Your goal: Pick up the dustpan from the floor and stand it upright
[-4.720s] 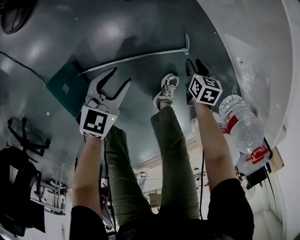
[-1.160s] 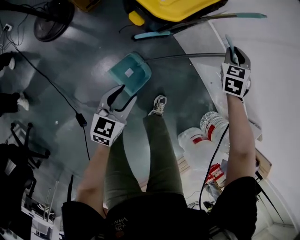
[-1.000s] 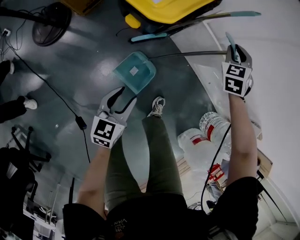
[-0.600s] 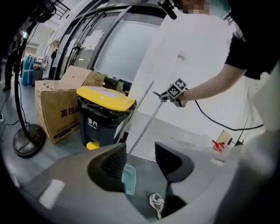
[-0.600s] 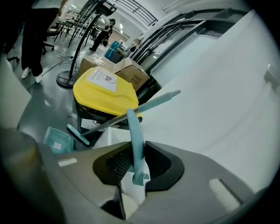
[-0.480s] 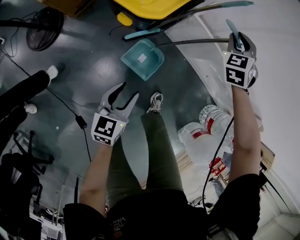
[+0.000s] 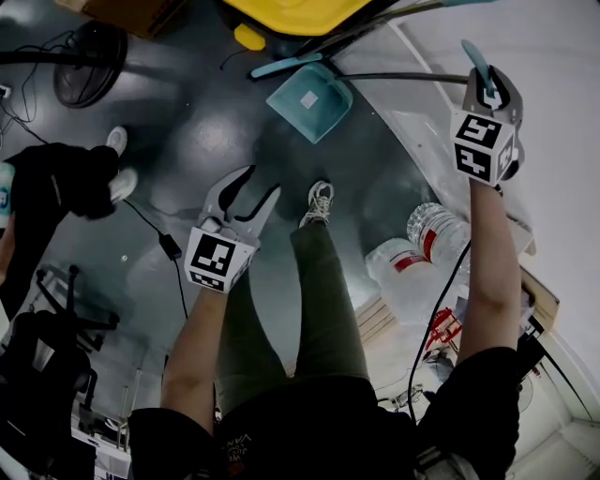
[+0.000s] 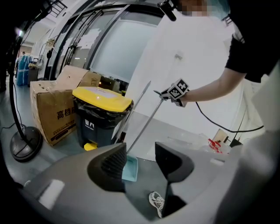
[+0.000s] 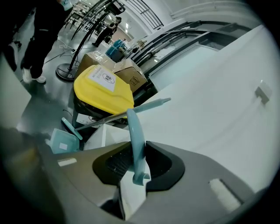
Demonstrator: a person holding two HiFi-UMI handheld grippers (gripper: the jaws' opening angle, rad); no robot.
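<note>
While the dustpan's [image 7: 309, 101] teal handle [image 9: 134, 131] is pinched between the fingers of the right gripper [image 7: 486, 89], its pan is seen down beside the yellow-lidded bin [image 7: 300, 14]; the left gripper's [image 7: 255, 187] fingers are held spread, empty.

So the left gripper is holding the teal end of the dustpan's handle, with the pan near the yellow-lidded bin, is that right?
Not quite: the right gripper holds the handle's teal end, as the right gripper view shows; the pan is near the yellow-lidded bin.
</note>
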